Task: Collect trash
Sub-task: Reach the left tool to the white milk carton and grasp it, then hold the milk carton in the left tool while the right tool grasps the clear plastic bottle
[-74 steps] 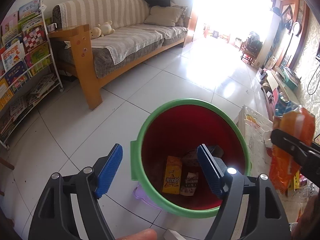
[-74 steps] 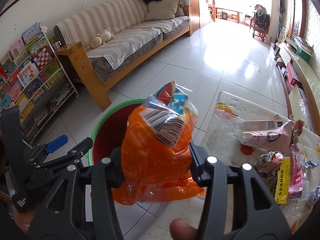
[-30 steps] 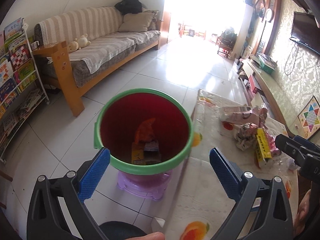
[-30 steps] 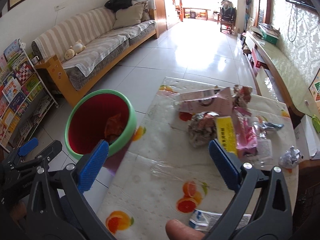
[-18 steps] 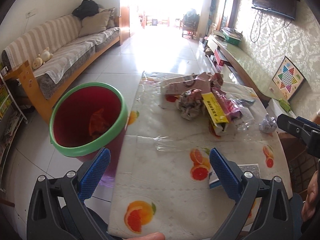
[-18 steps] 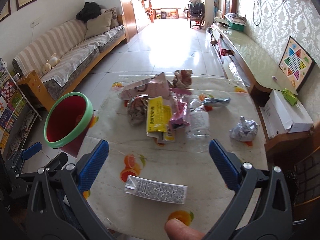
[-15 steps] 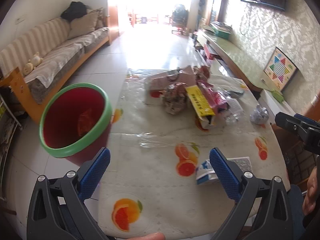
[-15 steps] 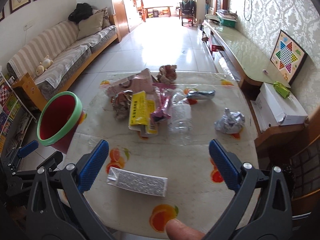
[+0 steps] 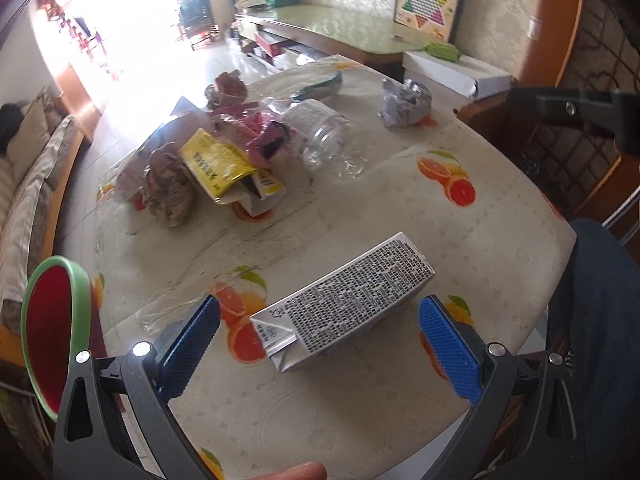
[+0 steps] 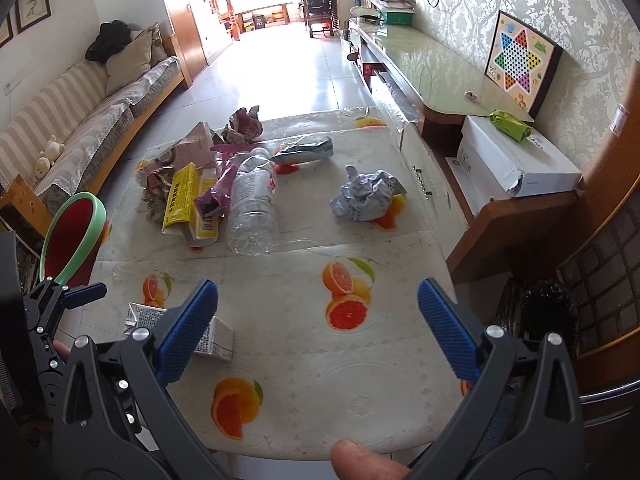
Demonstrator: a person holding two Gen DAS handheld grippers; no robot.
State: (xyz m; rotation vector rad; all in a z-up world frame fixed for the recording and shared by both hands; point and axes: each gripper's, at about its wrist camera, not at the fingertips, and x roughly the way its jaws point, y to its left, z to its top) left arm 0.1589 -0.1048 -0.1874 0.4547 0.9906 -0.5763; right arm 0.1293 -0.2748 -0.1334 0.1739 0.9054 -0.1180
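A grey printed drink carton [image 9: 344,304] lies flat on the fruit-patterned table [image 9: 380,216], between the blue pads of my open left gripper [image 9: 320,344], which does not touch it. The same carton [image 10: 216,340] shows partly behind the left finger of my open, empty right gripper [image 10: 318,328]. Farther back sit a clear plastic bottle [image 10: 252,208], a yellow packet [image 10: 178,196], a crumpled silver wrapper [image 10: 364,196] and other wrappers. The red bin with a green rim [image 10: 74,236] stands off the table's left edge.
A striped sofa [image 10: 92,96] lines the left wall. A low cabinet with a white box [image 10: 516,164] and a star game board [image 10: 520,68] runs along the right. A person's thumb [image 10: 360,462] and blue-trousered leg [image 9: 600,344] are at the near edge.
The orange packet went from my right gripper into the bin. Both grippers swung right from the bin to the table, and my left gripper has come down around the grey carton.
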